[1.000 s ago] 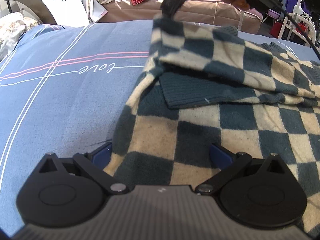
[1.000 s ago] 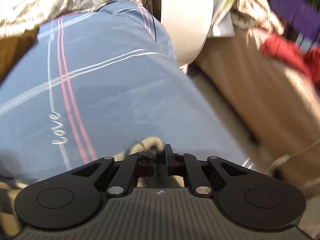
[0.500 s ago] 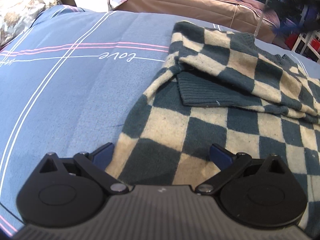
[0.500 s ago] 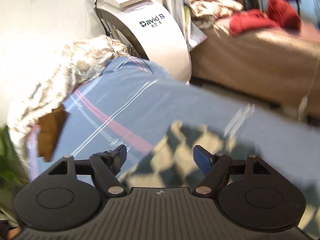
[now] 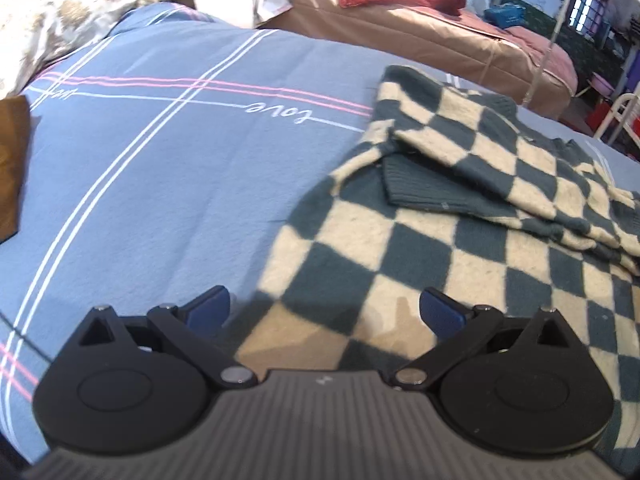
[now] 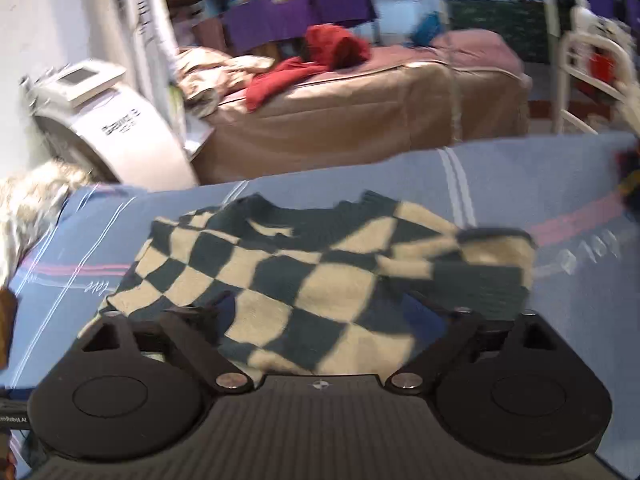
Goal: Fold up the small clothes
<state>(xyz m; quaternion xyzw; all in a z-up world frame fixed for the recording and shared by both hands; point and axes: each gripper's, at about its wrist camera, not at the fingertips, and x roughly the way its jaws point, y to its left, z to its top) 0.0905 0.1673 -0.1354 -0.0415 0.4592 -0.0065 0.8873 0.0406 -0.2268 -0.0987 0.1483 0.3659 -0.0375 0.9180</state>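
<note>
Both tools tilt down over the bed: the left tool [image 5: 324, 312] and right tool [image 6: 320, 312] stand wide open, gripping nothing, the right having just opened. The dark green and cream checked knit sweater [image 5: 460, 240] lies partly folded on the blue striped bedsheet [image 5: 168, 184], spreading toward 2 o'clock. Only the right view shows the white machine [image 6: 120, 140] at 10 o'clock.

We see the checkered sweater [image 5: 460, 248] cut off at the right edge, and motion blur smears the lettering on the white machine [image 6: 120, 136].
</note>
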